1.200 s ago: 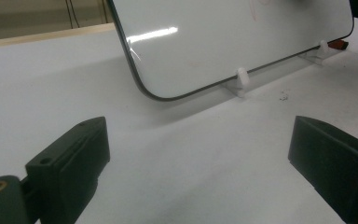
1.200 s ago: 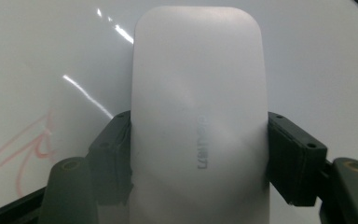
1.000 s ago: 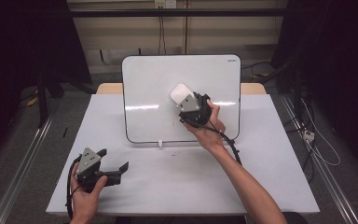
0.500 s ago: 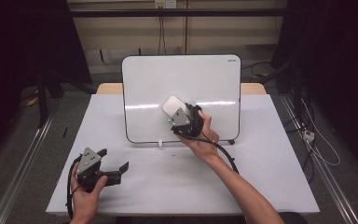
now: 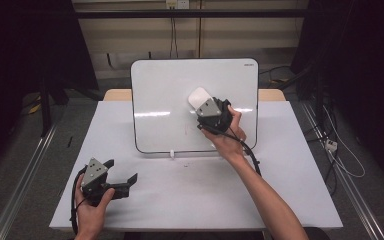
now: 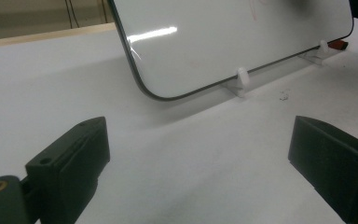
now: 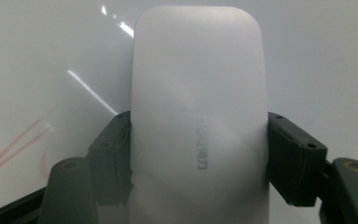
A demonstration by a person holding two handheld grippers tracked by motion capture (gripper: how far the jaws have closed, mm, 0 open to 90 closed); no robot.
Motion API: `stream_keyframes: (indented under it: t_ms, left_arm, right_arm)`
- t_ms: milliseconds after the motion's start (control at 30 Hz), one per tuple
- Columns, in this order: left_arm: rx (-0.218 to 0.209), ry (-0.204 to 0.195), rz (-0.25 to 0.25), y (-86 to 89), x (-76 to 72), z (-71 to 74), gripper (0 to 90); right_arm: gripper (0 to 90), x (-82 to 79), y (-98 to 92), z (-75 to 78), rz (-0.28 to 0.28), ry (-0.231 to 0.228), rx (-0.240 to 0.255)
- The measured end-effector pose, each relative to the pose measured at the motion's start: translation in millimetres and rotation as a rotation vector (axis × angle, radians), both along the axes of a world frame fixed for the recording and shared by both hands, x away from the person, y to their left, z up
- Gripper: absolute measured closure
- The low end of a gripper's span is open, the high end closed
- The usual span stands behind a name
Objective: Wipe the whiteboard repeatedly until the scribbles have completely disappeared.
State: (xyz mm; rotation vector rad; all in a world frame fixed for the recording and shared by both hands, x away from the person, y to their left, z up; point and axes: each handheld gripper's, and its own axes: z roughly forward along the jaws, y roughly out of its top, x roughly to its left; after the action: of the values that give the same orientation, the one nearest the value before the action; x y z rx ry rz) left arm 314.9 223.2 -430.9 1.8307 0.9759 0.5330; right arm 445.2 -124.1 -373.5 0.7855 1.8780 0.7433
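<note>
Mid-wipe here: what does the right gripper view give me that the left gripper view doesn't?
Right gripper view: the rounded white plastic eraser clamped in the right gripper, against faint red marker strokes. Left gripper view: the left gripper with its jaws apart over the white table, plus the small white clip feet under the board. Both: the glossy white whiteboard.

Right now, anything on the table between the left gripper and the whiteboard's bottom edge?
No. In the left gripper view the table is bare from the open left gripper to the whiteboard; only its small white stand clips sit at that edge.
</note>
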Motion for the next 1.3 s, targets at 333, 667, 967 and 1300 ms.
stream_keyframes:
  t_ms: [333,667,967,1300]
  left_arm:
    - [0.016,0.001,-0.009,-0.9,0.4,0.0,5.2]
    - [0.015,0.001,-0.008,-1.4,0.5,-0.2,5.2]
    - [0.012,0.001,-0.007,-2.4,0.5,-0.4,5.2]
    - [0.01,0.002,-0.004,0.3,0.9,-0.7,5.2]
  right_arm:
    - [31.7,0.0,7.4,-1.3,-0.015,-0.026,0.001]
    - [31.7,-18.7,40.1,-25.8,0.079,-0.026,-0.066]
    - [31.7,-34.4,56.5,-44.1,0.141,-0.012,-0.113]
    - [31.7,-36.8,55.3,-46.4,0.171,0.0,-0.129]
